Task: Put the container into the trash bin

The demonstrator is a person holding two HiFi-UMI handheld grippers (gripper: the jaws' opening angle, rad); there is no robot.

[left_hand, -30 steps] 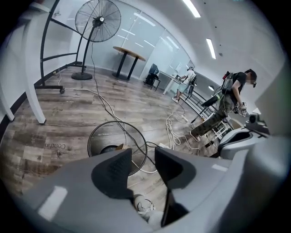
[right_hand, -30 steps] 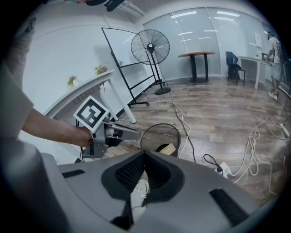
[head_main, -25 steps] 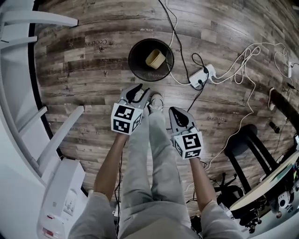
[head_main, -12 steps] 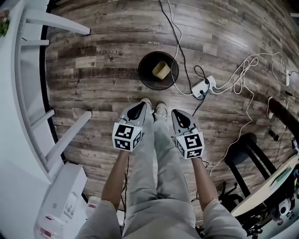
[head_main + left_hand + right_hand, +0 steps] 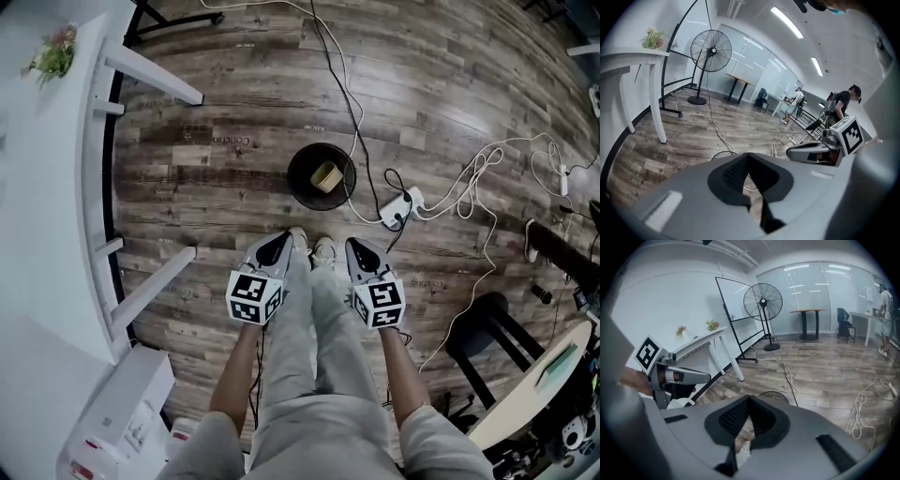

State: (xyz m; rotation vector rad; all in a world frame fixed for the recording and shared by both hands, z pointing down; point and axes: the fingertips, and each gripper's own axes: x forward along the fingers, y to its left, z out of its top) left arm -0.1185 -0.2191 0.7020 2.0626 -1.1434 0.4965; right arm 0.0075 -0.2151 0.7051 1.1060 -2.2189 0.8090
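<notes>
A round black trash bin (image 5: 302, 185) stands on the wood floor ahead of my feet, and the tan container (image 5: 325, 175) lies inside it. My left gripper (image 5: 275, 248) and right gripper (image 5: 361, 251) hover side by side above my shoes, short of the bin and well above it. Both have their jaws together with nothing between them. In the left gripper view its shut jaws (image 5: 748, 157) cover most of the bin, leaving an arc of the rim (image 5: 719, 154) showing. The right gripper view shows its shut jaws (image 5: 749, 399) below the bin's rim (image 5: 774, 395).
A white table (image 5: 56, 187) with slanted legs runs along the left. A power strip (image 5: 401, 208) and loose cables lie just right of the bin. A black stool (image 5: 487, 323) stands at the right, a white box (image 5: 122, 412) at lower left. A fan (image 5: 711, 49) stands beyond.
The left gripper's jaws were apart and have shut on nothing. Both grippers have lifted away from the bin, which now looks smaller and farther. The container stays in the bin.
</notes>
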